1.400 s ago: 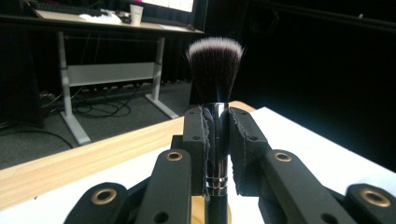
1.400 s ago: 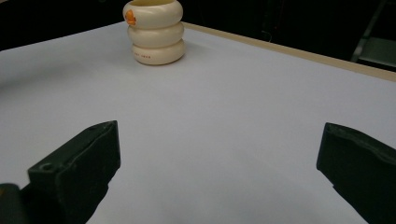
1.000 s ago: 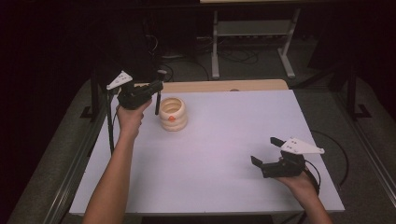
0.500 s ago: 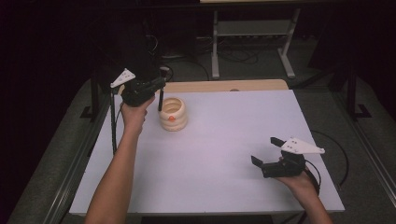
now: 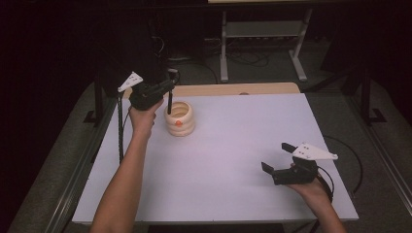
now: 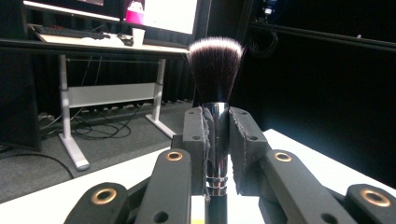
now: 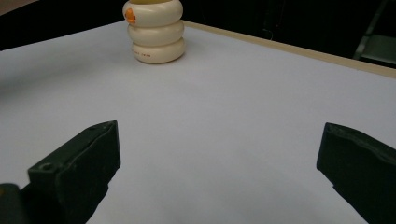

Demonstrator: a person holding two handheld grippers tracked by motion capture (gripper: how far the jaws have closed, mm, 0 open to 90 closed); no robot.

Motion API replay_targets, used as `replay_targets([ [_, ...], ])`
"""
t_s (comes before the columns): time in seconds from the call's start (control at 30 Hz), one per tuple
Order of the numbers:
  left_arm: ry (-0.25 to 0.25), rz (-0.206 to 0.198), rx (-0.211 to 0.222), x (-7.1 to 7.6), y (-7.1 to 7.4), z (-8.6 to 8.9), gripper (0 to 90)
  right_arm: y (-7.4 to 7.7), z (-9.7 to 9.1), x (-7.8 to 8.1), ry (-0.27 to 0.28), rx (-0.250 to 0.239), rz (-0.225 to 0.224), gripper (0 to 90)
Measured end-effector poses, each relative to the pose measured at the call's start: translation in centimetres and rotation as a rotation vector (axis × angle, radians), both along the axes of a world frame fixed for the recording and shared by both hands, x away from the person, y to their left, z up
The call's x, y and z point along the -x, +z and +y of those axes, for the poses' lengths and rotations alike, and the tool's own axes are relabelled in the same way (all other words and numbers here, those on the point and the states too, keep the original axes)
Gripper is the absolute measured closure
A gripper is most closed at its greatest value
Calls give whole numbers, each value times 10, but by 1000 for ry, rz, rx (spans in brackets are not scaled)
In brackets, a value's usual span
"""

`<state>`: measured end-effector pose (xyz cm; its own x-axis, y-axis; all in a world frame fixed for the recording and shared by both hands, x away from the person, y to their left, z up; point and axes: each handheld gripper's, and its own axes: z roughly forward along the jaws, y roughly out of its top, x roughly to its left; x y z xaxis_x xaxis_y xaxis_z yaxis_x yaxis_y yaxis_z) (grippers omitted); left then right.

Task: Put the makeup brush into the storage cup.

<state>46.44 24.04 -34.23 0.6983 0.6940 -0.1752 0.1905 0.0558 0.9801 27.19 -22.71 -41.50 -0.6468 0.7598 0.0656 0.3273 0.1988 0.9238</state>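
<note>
Across the white bench point(image 5: 228, 160), which takes up most of the high view, few things stand. At its far left sits a cream holder point(image 5: 180, 119) of stacked rings with a small orange mark on its side; the right gripper view shows it point(image 7: 155, 35) upright at the far end of the bare top.

Above and just left of that holder, the left gripper point(image 5: 168, 92) is held up in the person's left hand point(image 5: 142, 116), off the bench. Its jaws are pressed onto a brush point(image 6: 215, 116), pinching the shiny metal collar below the bristles. In the left gripper view the dark, white-tipped bristles point up, and the black handle runs down between the jaws. From above, the handle point(image 5: 169, 103) hangs over the holder's mouth; whether its tip has entered the opening is hard to tell from this angle.

At the near right, well apart from the holder, the right gripper point(image 5: 277, 158) rests low over the bench in the right hand point(image 5: 313, 189). Its jaws stand spread wide with only bare bench between them.
</note>
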Motion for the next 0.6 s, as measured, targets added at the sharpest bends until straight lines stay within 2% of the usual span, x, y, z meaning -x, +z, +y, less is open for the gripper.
replay_targets([
  [0.07, 1, 4, 8, -1, -1, -1, 780, 0, 0, 0, -1, -1, 0, 0],
  [0.2, -2, 3, -7, -3, -4, -3, 780, 0, 0, 0, -1, 0, -1, 0],
  [0.43, -6, 12, -6, -4, -7, -7, 780, 0, 0, 0, -1, -1, -2, 0],
  [0.6, -12, 14, -27, -6, -10, -11, 780, 0, 0, 1, -2, -2, 0, 0],
])
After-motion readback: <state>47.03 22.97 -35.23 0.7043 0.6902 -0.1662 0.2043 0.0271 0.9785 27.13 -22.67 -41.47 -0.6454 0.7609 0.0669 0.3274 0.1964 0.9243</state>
